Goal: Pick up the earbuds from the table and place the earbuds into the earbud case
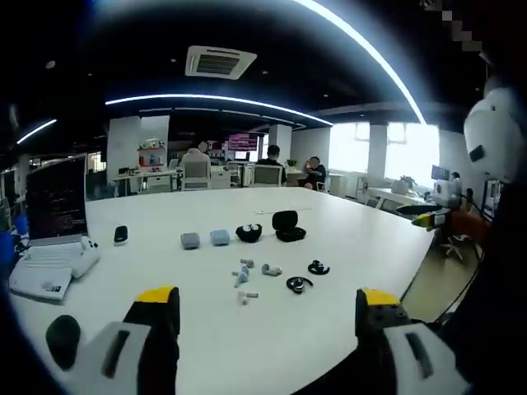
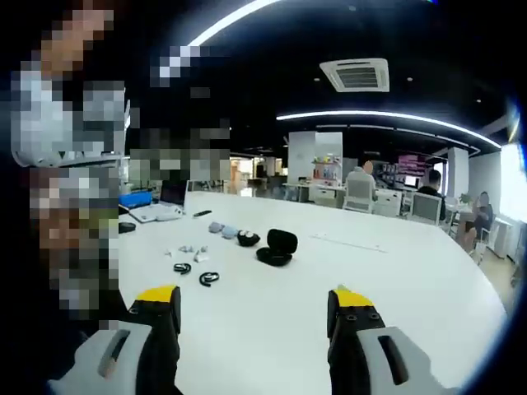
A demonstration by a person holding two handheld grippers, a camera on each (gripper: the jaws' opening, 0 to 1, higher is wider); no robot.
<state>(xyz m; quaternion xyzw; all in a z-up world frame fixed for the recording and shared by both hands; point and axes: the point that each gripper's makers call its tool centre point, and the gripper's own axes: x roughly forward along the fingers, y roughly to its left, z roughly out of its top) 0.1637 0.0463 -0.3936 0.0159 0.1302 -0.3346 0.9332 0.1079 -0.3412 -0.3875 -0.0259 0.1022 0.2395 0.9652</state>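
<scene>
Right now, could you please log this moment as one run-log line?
phase: start | left claw: open, empty | right claw: open, empty | black earbuds: on table | black case: open

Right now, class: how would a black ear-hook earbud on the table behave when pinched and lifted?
The black ear-hook earbud looks small, so probably light. Its thin curved hook may flex or twist in the claw. Lying loose on the smooth white table, it could skid if nudged.

The left gripper [image 1: 268, 317] and the right gripper [image 2: 254, 317] each have two black jaws with yellow tips and grey-white bodies.
</scene>
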